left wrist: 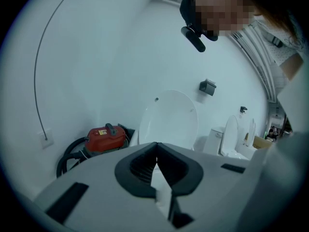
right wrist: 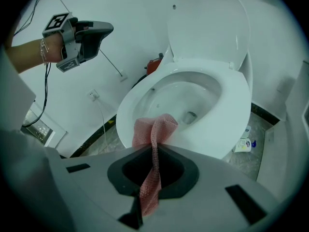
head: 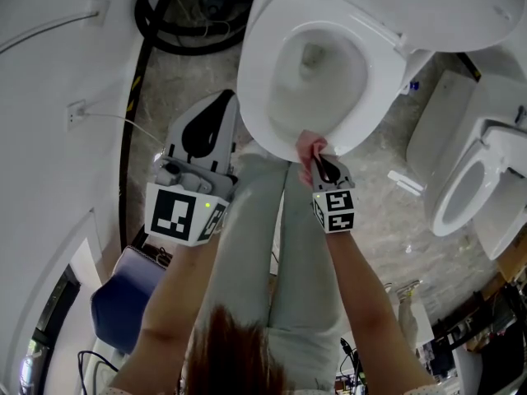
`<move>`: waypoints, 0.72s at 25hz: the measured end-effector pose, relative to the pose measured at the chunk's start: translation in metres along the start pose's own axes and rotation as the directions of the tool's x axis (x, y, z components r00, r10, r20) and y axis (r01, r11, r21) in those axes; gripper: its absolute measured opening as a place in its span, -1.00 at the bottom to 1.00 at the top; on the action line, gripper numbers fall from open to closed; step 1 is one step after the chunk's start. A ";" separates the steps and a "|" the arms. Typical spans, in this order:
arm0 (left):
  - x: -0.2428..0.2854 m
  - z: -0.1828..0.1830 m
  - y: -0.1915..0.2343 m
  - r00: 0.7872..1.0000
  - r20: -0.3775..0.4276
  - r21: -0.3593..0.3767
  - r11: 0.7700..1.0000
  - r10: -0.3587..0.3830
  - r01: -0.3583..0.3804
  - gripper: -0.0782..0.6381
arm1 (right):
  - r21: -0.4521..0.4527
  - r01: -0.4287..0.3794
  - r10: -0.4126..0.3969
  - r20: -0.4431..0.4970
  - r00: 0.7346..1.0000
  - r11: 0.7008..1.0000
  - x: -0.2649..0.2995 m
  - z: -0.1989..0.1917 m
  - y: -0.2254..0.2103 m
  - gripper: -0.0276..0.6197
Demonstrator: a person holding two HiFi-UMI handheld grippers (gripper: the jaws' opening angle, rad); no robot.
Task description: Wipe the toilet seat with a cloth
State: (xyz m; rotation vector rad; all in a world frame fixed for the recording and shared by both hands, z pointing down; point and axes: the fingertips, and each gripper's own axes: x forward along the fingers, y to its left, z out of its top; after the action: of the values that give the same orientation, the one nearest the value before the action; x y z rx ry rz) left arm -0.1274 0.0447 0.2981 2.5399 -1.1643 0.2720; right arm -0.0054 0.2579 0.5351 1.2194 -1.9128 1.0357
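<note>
A white toilet stands in front of me with its seat (head: 272,48) (right wrist: 236,100) down and its lid (right wrist: 212,23) raised. A pink cloth (head: 308,148) (right wrist: 153,129) rests on the front rim of the seat, and my right gripper (head: 317,161) (right wrist: 154,146) is shut on it. My left gripper (head: 216,105) (left wrist: 156,146) is held up to the left of the bowl, clear of the seat, with its jaws shut on nothing. It also shows in the right gripper view as the left gripper (right wrist: 99,30) high at the left.
A second toilet (head: 473,179) stands at the right. A red vacuum cleaner (left wrist: 105,138) with black hose (head: 177,23) sits behind the toilet by the white wall. A small bottle (right wrist: 245,144) lies on the floor right of the bowl. My legs (head: 272,245) stand just before the bowl.
</note>
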 end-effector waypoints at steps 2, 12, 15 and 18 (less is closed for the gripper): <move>-0.001 -0.001 0.000 1.000 0.000 -0.002 1.000 0.002 -0.002 -0.78 | -0.013 -0.014 0.014 -0.004 1.000 1.000 0.003 0.001 0.007 -0.83; -0.006 -0.001 0.008 1.000 -0.001 -0.007 1.000 0.019 -0.019 -0.78 | -0.090 -0.101 0.100 -0.022 0.995 0.991 0.018 0.009 0.038 -0.83; -0.007 0.000 0.012 1.000 0.002 -0.009 1.000 0.028 -0.028 -0.78 | -0.123 -0.127 0.123 -0.037 0.992 0.984 0.022 0.013 0.048 -0.83; -0.008 0.001 0.017 0.999 0.005 -0.011 0.999 0.038 -0.038 -0.78 | -0.149 -0.150 0.144 -0.051 0.988 0.977 0.026 0.017 0.055 -0.83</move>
State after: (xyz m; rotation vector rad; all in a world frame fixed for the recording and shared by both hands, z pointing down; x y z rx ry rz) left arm -0.1457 0.0399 0.2983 2.5130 -1.2134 0.2679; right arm -0.0678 0.2464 0.5332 0.9772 -2.0352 0.9602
